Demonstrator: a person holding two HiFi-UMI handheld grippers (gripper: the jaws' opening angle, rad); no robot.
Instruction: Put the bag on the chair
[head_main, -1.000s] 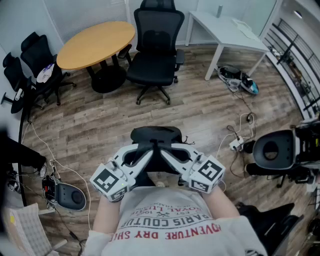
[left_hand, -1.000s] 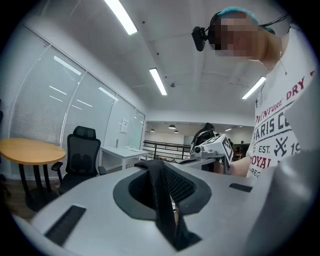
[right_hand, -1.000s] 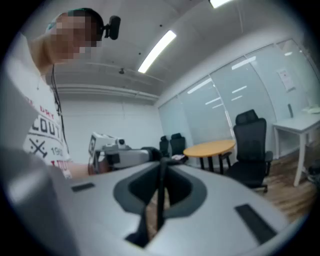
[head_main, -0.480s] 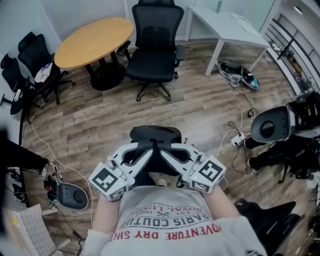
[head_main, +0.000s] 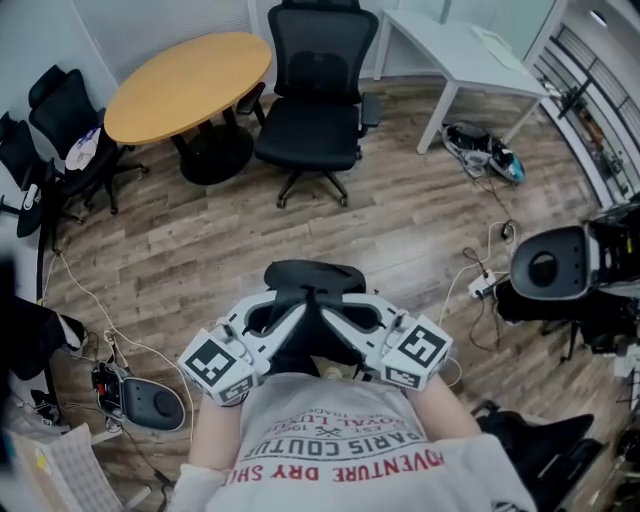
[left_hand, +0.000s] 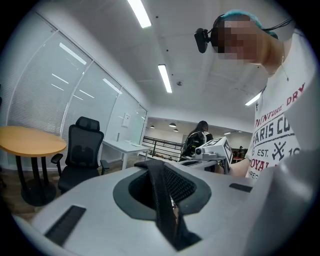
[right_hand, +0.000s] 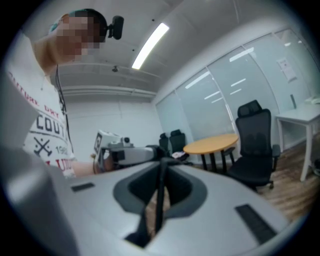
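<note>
Fingers of our left gripper (head_main: 297, 304) and right gripper (head_main: 331, 304) are both clamped on the black bag (head_main: 312, 272), well apart from the chair (head_main: 318, 110).

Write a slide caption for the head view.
A black bag hangs above the floor, left gripper and right gripper shut on it, office chair ahead.

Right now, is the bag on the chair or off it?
Off: the bag hangs by its straps from the left gripper and right gripper, short of the chair.
</note>
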